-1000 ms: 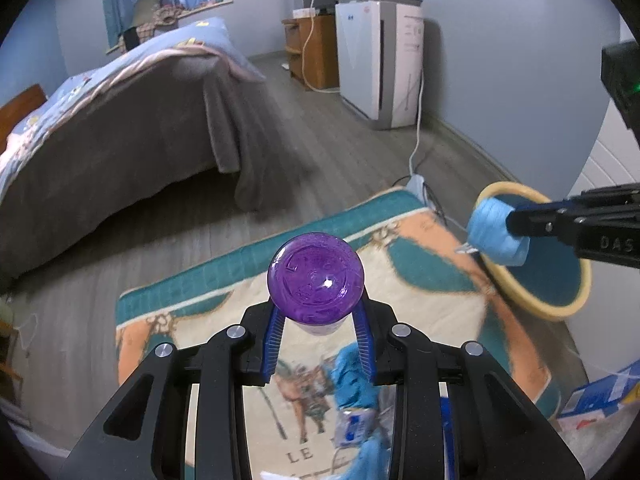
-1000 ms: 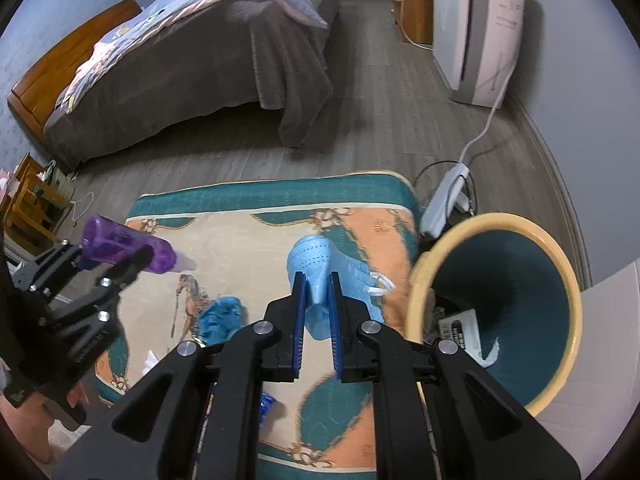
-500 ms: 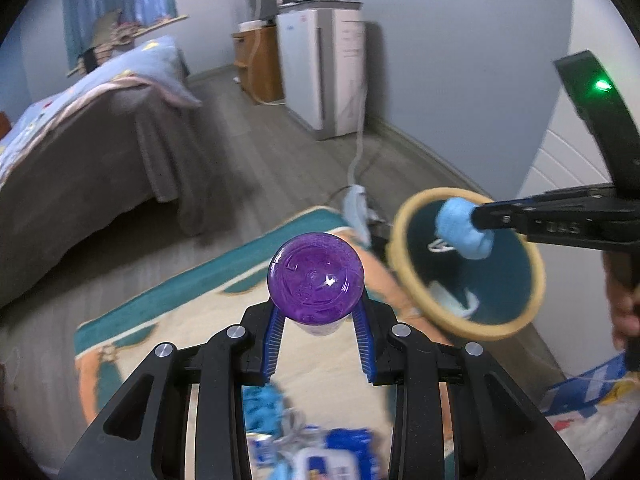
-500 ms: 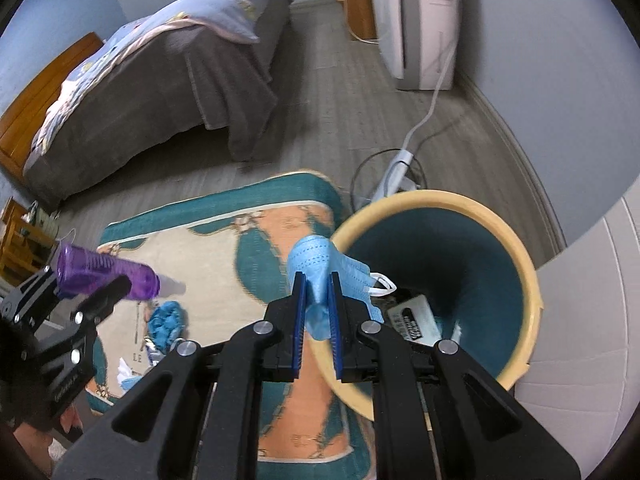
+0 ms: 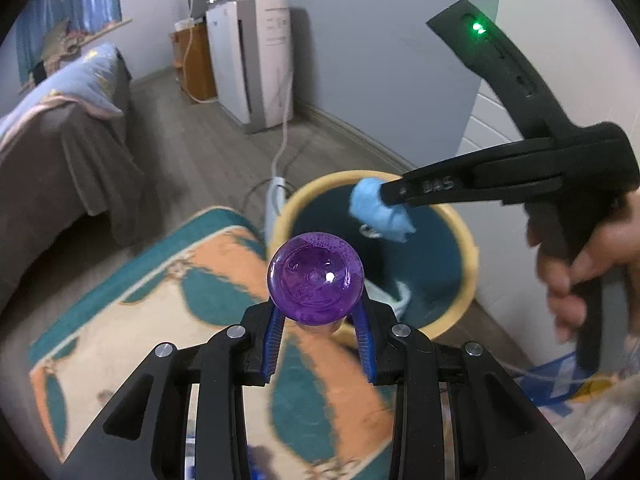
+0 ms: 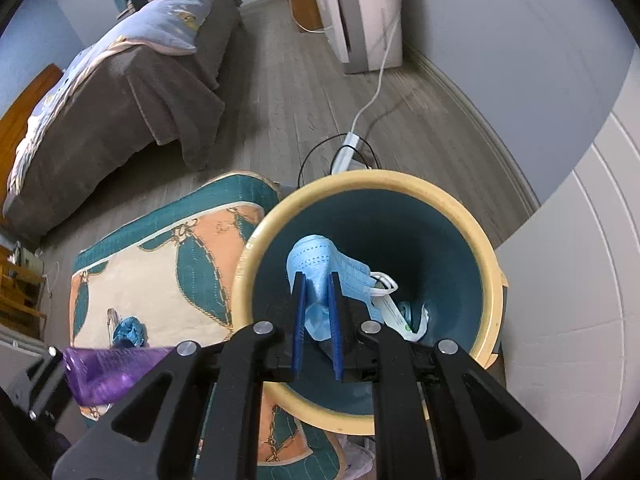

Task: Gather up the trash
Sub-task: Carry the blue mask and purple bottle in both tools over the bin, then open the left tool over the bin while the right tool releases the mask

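1. Right claw point(image 6: 316, 300) is clenched on a blue mask point(image 6: 320, 268), held over the open mouth of the bin point(image 6: 256, 248).
2. Left claw point(image 5: 316, 320) grips a purple bottle point(image 5: 315, 280) above the rug point(image 5: 168, 280), just beside the bin.
3. Paper scraps point(image 6: 396, 316) lie inside the bin.

Two grippers are counted: the left gripper point(image 5: 316, 320) and the right gripper point(image 6: 317, 308). One purple bottle point(image 5: 315, 279), one blue face mask point(image 6: 316, 264), one yellow-rimmed bin point(image 6: 490, 280), one patterned rug point(image 6: 160, 264), one bed point(image 6: 120, 92), one power strip point(image 6: 347, 152) and one crumpled blue wad point(image 6: 127, 332) are seen.
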Motion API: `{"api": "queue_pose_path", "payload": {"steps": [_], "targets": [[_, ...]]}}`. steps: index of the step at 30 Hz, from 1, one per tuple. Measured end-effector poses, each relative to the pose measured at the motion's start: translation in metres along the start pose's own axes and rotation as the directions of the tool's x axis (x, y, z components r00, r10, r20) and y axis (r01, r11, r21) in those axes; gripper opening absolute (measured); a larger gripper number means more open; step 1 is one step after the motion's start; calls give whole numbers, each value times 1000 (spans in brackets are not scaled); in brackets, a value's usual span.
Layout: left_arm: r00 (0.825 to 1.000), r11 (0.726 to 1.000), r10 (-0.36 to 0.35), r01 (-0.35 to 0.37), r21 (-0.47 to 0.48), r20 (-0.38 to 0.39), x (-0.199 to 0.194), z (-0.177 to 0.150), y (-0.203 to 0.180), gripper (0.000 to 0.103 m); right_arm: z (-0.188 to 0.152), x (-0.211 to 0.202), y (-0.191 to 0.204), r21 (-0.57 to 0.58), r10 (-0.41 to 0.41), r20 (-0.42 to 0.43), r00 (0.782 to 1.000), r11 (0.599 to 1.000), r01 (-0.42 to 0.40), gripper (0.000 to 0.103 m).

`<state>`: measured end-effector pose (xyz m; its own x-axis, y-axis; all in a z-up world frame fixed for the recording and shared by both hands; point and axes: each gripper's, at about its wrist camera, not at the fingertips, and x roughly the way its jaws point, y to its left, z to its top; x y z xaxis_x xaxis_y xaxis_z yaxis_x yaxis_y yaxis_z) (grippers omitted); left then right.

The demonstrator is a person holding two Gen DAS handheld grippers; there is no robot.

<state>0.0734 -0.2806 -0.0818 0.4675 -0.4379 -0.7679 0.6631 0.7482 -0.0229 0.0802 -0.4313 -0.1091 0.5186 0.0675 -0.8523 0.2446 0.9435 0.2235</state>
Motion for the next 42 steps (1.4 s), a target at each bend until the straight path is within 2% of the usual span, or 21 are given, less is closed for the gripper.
{"api": "queue_pose_path", "payload": {"steps": [4,11,20,24,27,30,32,33,34,35,37,42], "targets": [[999,1000,-26,26,13,-19,13,7,-17,33,1,2,-20,42,-16,-1,1000,999,16,11],[1000,999,-12,13,46,-23,34,26,-40,33,0,6,-59,158,-42,-9,999,987,43,11],[999,999,17,-15,49,-39,56,41,-50,34,-1,10,-64,192,-40,-12,999,981,42,11],[1000,999,15,-14,40,-24,51,41,-47,40,-1,13,-65,198,-31,-27,999,980,35,14],[999,999,18,-18,27,-32,50,39,-42,47,-2,14,-65,203,-34,-31,999,978,39,26],[999,1000,18,-18,3,-32,46,35,-36,57,-1,15,-64,202,-27,-33,999,979,33,42],[999,1000,18,-18,-16,-31,43,32,-32,66,-1,14,-61,199,-27,-31,999,979,32,59],[999,999,21,-21,-26,-30,41,30,-30,72,0,14,-60,197,-31,-30,999,980,36,62],[999,999,29,-30,-36,-28,38,28,-26,80,0,13,-59,195,-35,-29,999,980,40,73],[999,998,35,-36,-43,-26,36,26,-23,82,0,12,-58,194,-34,-26,999,980,39,85],[998,997,54,-56,-62,-24,30,23,-14,90,1,11,-54,186,-38,-22,999,982,42,96],[994,987,108,-110,-117,-26,13,16,16,92,2,11,-38,129,-73,-31,997,989,76,97]]}}
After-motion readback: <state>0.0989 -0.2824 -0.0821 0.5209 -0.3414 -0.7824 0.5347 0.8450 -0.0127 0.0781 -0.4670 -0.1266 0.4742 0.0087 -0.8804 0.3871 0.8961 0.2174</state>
